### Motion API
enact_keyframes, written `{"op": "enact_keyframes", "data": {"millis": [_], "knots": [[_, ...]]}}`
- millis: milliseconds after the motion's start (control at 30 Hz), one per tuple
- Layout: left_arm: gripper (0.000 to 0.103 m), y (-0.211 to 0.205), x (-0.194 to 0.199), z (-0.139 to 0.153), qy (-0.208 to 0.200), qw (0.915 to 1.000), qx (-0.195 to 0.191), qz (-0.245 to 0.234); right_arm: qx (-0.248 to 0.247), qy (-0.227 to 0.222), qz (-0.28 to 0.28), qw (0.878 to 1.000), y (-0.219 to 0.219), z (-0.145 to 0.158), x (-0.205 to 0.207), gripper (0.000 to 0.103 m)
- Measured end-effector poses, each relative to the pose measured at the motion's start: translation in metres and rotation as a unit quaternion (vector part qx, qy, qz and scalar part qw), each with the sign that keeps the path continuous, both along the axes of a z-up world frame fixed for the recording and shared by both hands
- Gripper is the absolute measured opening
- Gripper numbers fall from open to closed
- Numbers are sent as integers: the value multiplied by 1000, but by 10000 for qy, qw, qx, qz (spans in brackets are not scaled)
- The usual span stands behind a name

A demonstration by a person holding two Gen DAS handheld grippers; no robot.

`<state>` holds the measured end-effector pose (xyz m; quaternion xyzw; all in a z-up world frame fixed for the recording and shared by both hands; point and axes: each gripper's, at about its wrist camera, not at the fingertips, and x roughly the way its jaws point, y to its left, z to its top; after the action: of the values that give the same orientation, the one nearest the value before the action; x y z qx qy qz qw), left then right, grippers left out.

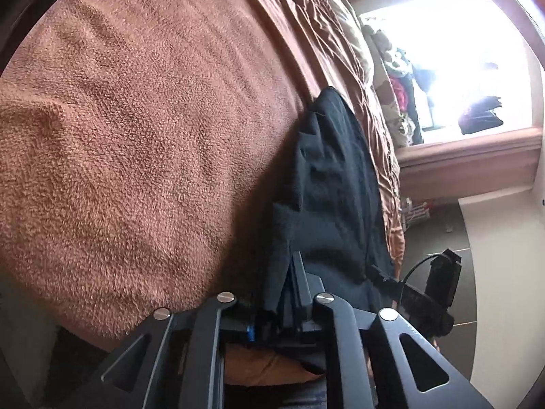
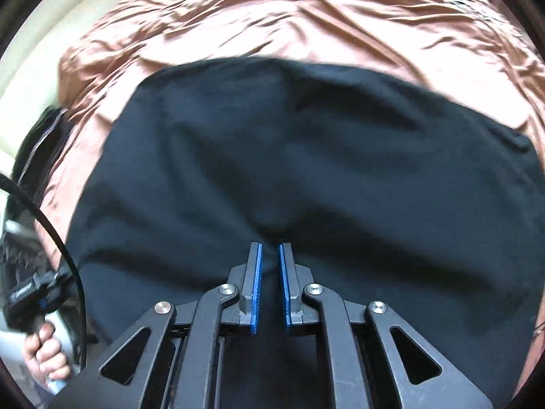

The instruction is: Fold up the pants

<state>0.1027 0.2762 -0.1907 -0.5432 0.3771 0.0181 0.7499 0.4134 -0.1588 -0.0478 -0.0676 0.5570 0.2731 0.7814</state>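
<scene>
Black pants (image 2: 289, 156) lie on the bed (image 2: 272, 20), spreading sideways ahead of the right claw (image 2: 271, 255), which pinches a small fold; left claw (image 1: 295, 272) grips their edge.

The black, soft cotton-like pants (image 2: 306, 156) lie spread in a broad, rumpled sheet over a wrinkled copper-brown satin bedspread (image 2: 272, 24), with shallow folds running across them. In the left wrist view one end bunches beside a fuzzy brown blanket (image 1: 143, 143).
</scene>
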Motion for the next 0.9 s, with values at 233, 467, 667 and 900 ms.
{"op": "enact_keyframes", "data": {"millis": [233,467,667,900], "knots": [[15,0,3,2,38,9999,-48,135,379,59,143,9992,9,16,16,7],[10,-1,3,4,37,9997,-178,171,-82,58,129,9999,22,-14,32,7],[11,0,11,4,152,9994,-184,236,-211,-154,-5,9997,38,-10,57,3],[20,3,21,1,266,9991,-192,257,-171,-274,-286,9991,50,-12,92,3]]}}
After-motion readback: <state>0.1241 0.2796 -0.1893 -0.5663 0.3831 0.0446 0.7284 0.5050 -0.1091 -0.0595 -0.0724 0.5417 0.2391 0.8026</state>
